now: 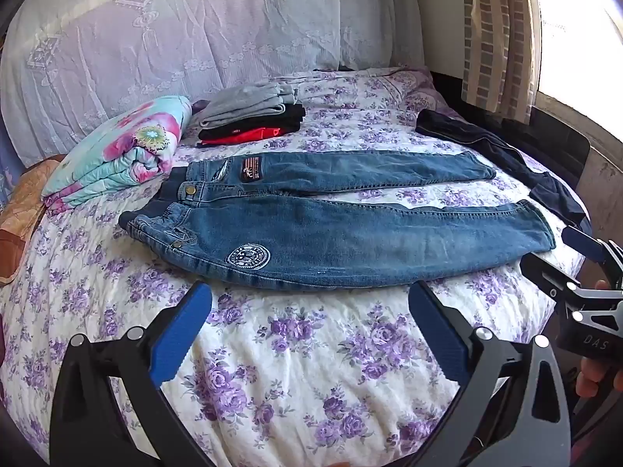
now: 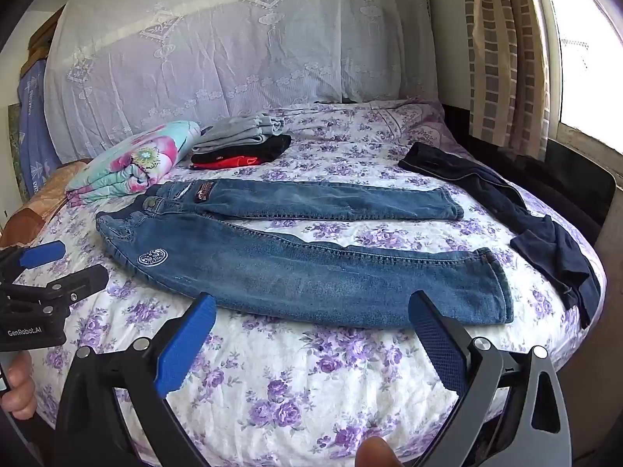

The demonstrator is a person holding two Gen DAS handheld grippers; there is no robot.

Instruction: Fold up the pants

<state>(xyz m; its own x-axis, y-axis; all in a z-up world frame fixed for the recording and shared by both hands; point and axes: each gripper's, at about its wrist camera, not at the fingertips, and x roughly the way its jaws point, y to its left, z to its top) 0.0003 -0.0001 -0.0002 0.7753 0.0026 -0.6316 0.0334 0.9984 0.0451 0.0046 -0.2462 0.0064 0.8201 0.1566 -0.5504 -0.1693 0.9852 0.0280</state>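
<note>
A pair of blue denim pants [image 1: 311, 225] lies flat across the middle of the bed [image 1: 311, 369], waistband toward the bed's left side, the two legs splayed apart toward the right. The denim is faded, with visible seams, metal buttons at the waist, a round white patch on the near leg and a dark rectangular patch on the far one. Under them is a quilted white bedspread printed with purple flowers.

The left claw [image 1: 309, 327] hangs over the near edge of the bed, tilted downward, its blue ribbed pads spread wide with nothing between them; the pants lie just beyond its tips. The right claw [image 2: 311, 327] is posed alike, pads fully apart and empty, in front of the near leg's lower half. Each claw shows at the side of the other's view, with fingers of a hand [image 2: 17, 389] around its handle.

Toward the far left corner sits a rolled floral quilt [image 1: 120, 148], and beside it a stack of folded clothes [image 1: 253, 116], grey over black over red. A dark navy garment [image 2: 506, 210] sprawls crumpled along the right edge. A lace-covered headboard [image 1: 194, 31] rises behind, and a checked curtain [image 1: 498, 31] hangs at the right.
</note>
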